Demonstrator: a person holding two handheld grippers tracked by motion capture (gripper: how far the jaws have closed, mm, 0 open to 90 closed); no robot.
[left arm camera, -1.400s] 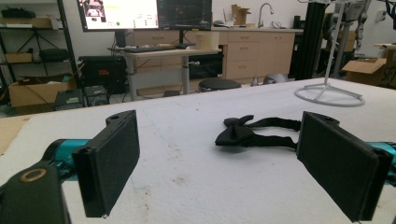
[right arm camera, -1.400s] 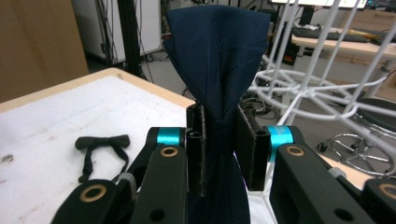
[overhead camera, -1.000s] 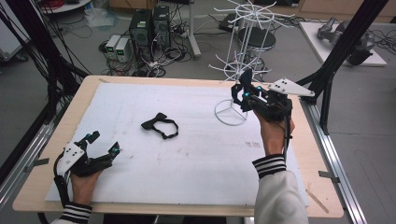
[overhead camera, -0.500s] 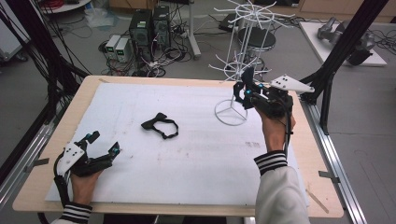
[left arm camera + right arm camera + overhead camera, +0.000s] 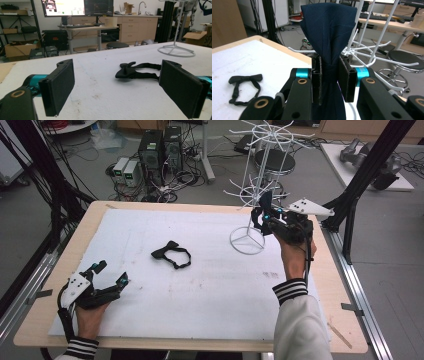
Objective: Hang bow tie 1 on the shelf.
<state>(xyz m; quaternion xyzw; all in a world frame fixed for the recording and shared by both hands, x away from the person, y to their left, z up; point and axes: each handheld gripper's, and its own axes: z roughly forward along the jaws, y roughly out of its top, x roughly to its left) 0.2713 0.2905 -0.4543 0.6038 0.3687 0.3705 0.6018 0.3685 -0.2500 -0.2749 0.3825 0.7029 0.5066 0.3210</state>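
My right gripper point(image 5: 261, 213) point(image 5: 329, 78) is shut on the knot of a dark navy bow tie point(image 5: 328, 30) point(image 5: 265, 200), held upright just beside the white wire display rack point(image 5: 260, 170) point(image 5: 367, 50) at the table's far right. A black bow tie point(image 5: 171, 253) point(image 5: 136, 70) point(image 5: 243, 85) with its strap lies flat on the white sheet in the middle of the table. My left gripper point(image 5: 111, 274) point(image 5: 120, 87) rests open at the near left corner, jaws wide apart, pointing toward the black tie with nothing between them.
The rack's round base point(image 5: 247, 241) point(image 5: 176, 51) stands on the white sheet point(image 5: 200, 290) near my right hand. The wooden table edge point(image 5: 345, 295) runs at the right. Black frame posts point(image 5: 370, 175) flank the table; computers and cables point(image 5: 160, 155) sit on the floor beyond.
My right gripper has shifted slightly up and toward the rack with the navy tie. The left gripper and the black tie have stayed put.
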